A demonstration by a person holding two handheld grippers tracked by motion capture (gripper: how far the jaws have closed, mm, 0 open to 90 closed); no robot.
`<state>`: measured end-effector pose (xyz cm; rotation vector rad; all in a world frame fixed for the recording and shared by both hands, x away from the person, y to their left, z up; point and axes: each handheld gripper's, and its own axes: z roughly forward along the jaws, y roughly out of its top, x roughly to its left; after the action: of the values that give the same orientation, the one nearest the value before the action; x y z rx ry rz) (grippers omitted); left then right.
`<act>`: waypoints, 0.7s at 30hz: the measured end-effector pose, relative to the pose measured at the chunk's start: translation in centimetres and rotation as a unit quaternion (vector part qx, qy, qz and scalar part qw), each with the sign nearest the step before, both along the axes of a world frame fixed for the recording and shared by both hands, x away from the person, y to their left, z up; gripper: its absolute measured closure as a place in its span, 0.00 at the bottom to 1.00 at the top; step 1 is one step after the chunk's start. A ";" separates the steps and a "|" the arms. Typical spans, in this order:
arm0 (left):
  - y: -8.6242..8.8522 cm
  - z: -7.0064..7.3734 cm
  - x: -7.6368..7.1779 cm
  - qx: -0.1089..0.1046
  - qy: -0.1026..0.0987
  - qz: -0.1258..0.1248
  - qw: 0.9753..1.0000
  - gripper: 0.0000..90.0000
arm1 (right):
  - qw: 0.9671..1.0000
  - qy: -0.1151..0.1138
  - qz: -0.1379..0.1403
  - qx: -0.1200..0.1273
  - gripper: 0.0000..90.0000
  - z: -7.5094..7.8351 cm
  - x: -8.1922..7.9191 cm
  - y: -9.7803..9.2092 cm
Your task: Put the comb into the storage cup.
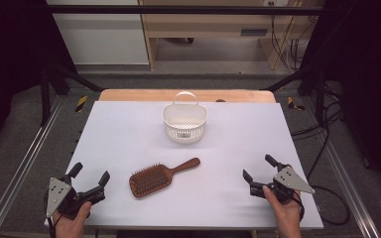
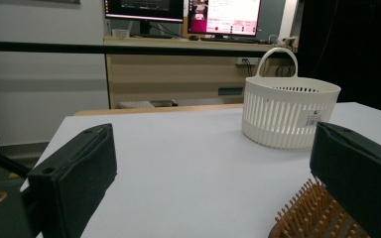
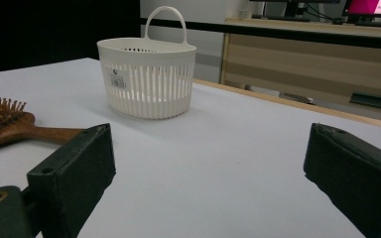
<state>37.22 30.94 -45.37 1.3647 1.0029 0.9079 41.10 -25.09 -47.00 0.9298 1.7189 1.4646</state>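
A wooden hairbrush lies bristles up in the front middle of the white table, handle pointing to the back right. A white slatted basket with a loop handle stands upright near the back middle. My left gripper rests open at the front left corner, a short way left of the brush head. In the left gripper view the brush bristles show by the right jaw, the basket beyond. My right gripper is open at the front right. The right gripper view has the basket ahead and the brush at left.
The white table top ends in a wooden strip at the back. Black frame bars and metal rails run along both sides. Beyond stand a wooden desk with monitors and loose cables on the floor at right.
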 end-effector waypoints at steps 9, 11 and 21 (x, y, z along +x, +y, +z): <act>-1.0 0.0 -0.2 0.007 0.015 -0.005 1.000 0.06 | 1.000 0.002 -0.011 -0.001 0.06 0.0 -0.3 -0.6; -1.1 0.0 -0.2 0.008 0.020 -0.007 1.000 0.07 | 1.000 0.000 -0.013 0.001 0.06 0.1 -0.2 -0.7; -0.8 -0.1 -0.3 -0.001 0.032 -0.014 0.999 0.19 | 1.000 0.003 -0.020 -0.004 0.06 0.0 -0.1 -0.5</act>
<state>36.92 30.11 -45.42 1.4104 1.0316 0.8471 40.96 -25.60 -46.98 0.9604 1.7004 1.4280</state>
